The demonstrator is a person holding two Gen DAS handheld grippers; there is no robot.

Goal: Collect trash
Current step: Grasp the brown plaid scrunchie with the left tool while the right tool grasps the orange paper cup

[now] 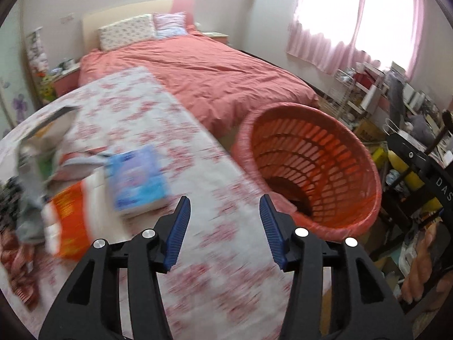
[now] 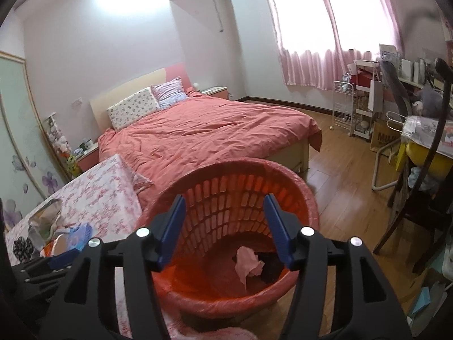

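Observation:
My left gripper (image 1: 225, 198) stands open over the floral tablecloth (image 1: 215, 243) with nothing between its blue pads. On the cloth to its left lie a blue packet (image 1: 138, 178), an orange and white wrapper (image 1: 68, 226) and a silver foil bag (image 1: 42, 130), all blurred. The red plastic basket (image 1: 311, 155) stands to its right. My right gripper (image 2: 225, 197) hangs open above that basket (image 2: 240, 163), empty. A crumpled pink paper (image 2: 247, 263) lies at the basket's bottom beside something dark (image 2: 269, 272).
A bed with a coral cover (image 2: 212, 130) lies beyond the table and basket. A dark wooden chair (image 2: 410, 221) and a cluttered desk (image 2: 430, 130) fill the right side. A white wire rack (image 2: 344, 107) stands under the pink curtains. Wooden floor (image 2: 345, 187) shows between.

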